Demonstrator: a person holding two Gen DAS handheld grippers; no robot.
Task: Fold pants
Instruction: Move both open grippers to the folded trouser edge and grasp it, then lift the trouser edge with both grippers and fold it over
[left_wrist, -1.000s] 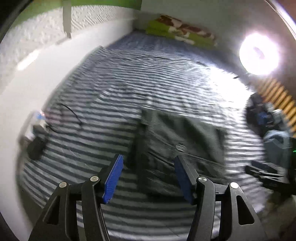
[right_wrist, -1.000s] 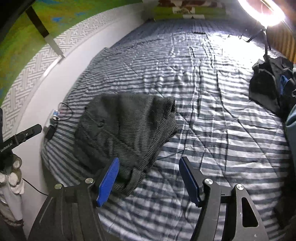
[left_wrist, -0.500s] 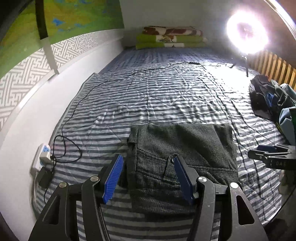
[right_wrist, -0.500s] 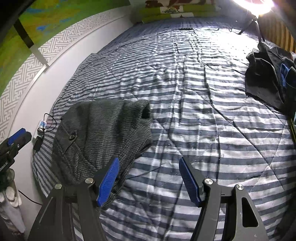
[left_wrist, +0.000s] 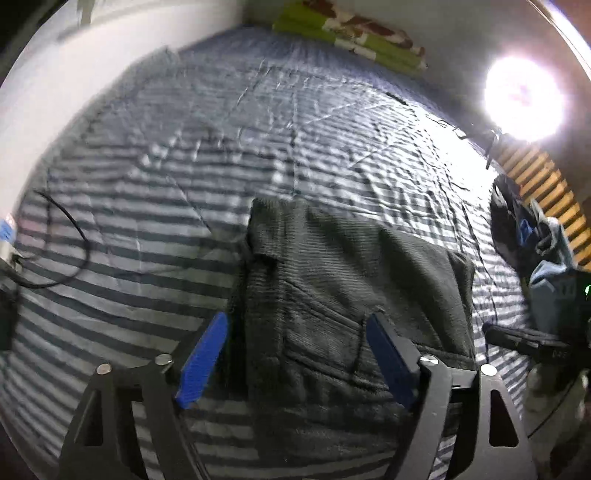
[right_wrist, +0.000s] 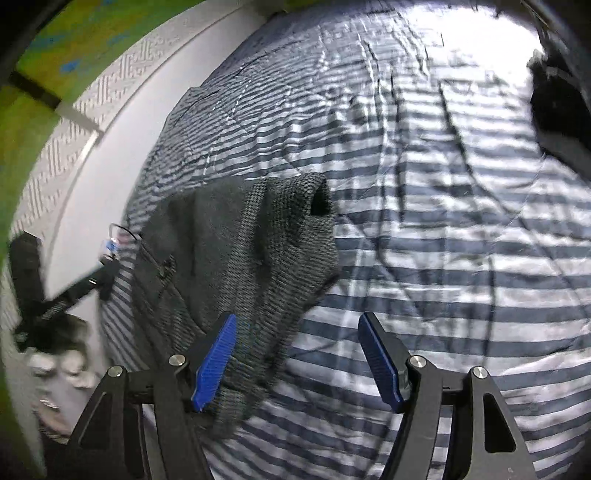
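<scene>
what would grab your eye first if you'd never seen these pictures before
The folded dark grey pants lie at the near end of the blue-and-white striped bedspread, with the open left gripper poised over their left side; its jaws have just been opening, nothing clamped. The right gripper, also open, sits at the pants' right edge. A glaring ring light burns at the far right corner of the bed.

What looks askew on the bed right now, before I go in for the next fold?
The pants lie folded but uneven: the far right corner is bunched up rather than flat, and the near edge runs slanted. Both the left gripper and right gripper are open, holding nothing.
</scene>
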